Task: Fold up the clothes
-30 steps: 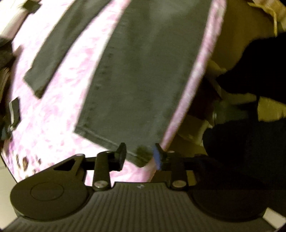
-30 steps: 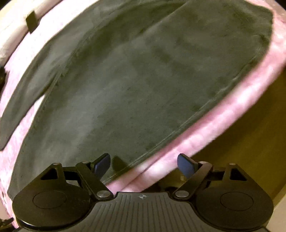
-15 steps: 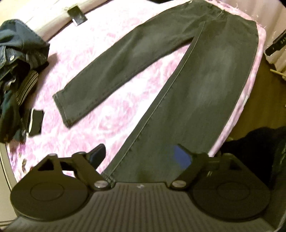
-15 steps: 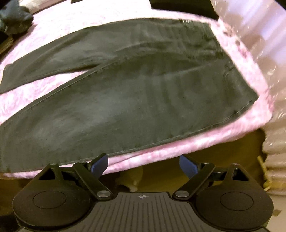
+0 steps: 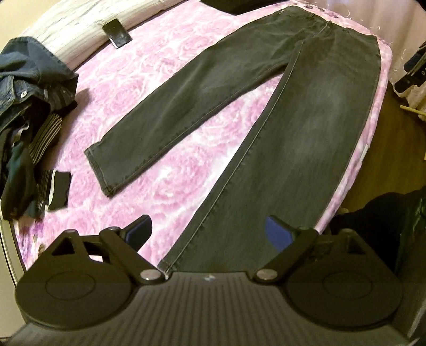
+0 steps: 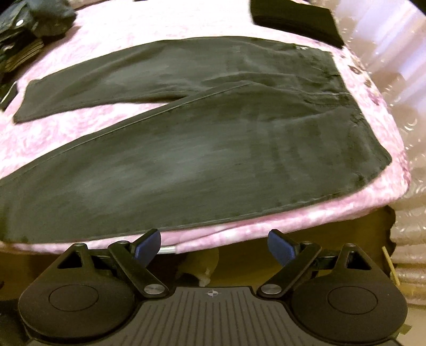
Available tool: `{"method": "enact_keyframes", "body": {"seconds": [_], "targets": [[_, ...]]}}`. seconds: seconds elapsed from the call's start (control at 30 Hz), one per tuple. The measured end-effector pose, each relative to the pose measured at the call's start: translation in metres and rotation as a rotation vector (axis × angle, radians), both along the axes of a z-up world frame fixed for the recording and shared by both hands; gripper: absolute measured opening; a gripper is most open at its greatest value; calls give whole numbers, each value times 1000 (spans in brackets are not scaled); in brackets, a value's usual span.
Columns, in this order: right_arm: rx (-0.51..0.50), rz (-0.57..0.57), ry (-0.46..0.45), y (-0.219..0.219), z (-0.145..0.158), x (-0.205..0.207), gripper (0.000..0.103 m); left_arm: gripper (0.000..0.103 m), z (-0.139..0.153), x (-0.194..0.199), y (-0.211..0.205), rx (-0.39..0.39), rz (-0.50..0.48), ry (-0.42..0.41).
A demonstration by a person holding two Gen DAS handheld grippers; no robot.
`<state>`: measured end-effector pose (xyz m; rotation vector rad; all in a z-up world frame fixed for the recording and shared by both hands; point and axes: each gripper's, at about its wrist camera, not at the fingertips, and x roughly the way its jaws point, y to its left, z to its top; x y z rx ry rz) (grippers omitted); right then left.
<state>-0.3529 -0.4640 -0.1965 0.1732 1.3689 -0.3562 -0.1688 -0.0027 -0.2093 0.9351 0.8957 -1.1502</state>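
Observation:
Dark grey jeans [image 5: 293,127] lie flat on a pink rose-patterned blanket [image 5: 165,183], legs spread in a V, waistband at the far end. My left gripper [image 5: 210,234] hovers open above the hem of the nearer leg, holding nothing. In the right wrist view the same jeans [image 6: 213,149] stretch across the bed with the waistband to the right. My right gripper [image 6: 214,246] stands open off the bed's near edge, below the outer seam of the near leg, with nothing between its fingers.
A heap of dark and striped clothes [image 5: 29,111] sits at the bed's left side. A small dark rectangular object [image 5: 117,33] lies near the far edge. A folded black garment [image 6: 295,18] rests beyond the waistband. Wooden floor [image 5: 386,149] runs along the bed's right edge.
My left gripper let go of the leg hem, opened and pulled back higher. My right gripper drew back from the jeans to beyond the bed edge, staying open. The jeans now lie flat.

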Motion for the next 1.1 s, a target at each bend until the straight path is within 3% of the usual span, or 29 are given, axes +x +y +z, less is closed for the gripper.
{"method": "enact_keyframes", "body": {"seconds": [0.37, 0.67, 0.93, 1.1], "targets": [[-11, 149, 39, 41, 2, 5, 90, 90, 3, 8, 42, 13, 154, 76], [-15, 210, 50, 52, 2, 19, 90, 90, 4, 17, 47, 1, 167, 73], [-69, 256, 28, -6, 17, 44, 90, 90, 5, 62, -4, -26, 173, -10], [-140, 383, -2, -91, 23, 88, 90, 87, 3, 97, -74, -44, 200, -67]]}}
